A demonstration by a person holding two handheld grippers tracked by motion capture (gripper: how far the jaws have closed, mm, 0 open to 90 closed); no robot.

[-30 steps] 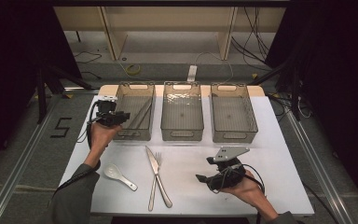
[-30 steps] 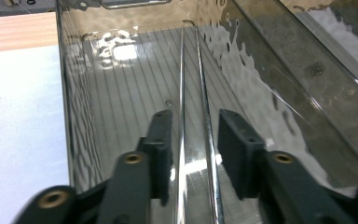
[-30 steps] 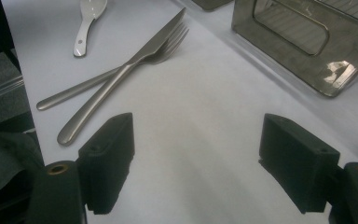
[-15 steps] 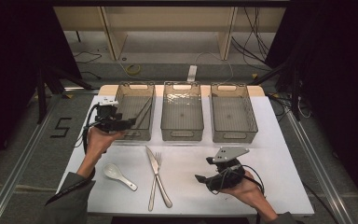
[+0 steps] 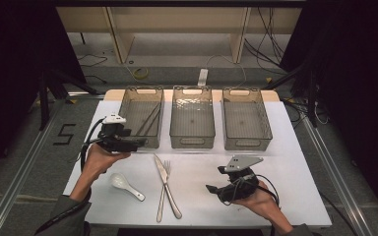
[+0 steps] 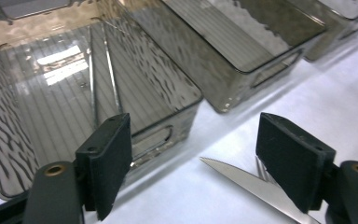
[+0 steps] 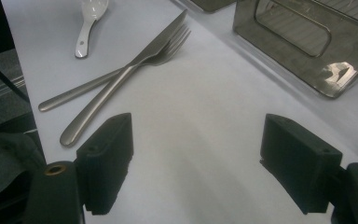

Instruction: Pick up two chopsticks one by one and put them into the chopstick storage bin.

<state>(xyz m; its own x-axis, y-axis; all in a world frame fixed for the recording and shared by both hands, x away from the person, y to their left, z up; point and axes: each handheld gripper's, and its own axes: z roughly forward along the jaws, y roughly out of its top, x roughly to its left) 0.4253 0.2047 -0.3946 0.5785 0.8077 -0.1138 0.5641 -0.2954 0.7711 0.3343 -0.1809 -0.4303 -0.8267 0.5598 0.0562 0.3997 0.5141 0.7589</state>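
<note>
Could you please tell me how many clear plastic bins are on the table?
3, in a row along the far side: the left bin holding chopsticks, the middle bin and the right bin, both looking empty. Nothing seems to hide another.

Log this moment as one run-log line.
left tool: open, jaws just opening, nothing between | chopsticks: in left bin | right tool: open, over table | knife, fork, spoon: on table

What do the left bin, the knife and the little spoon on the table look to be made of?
Left bin: smoky clear plastic with a rippled, ribbed surface; the two thin sticks inside show through its wall. Knife: polished metal, likely steel, with bright reflections on the blade. Spoon: glossy white, ceramic or plastic; cannot tell which.
</note>
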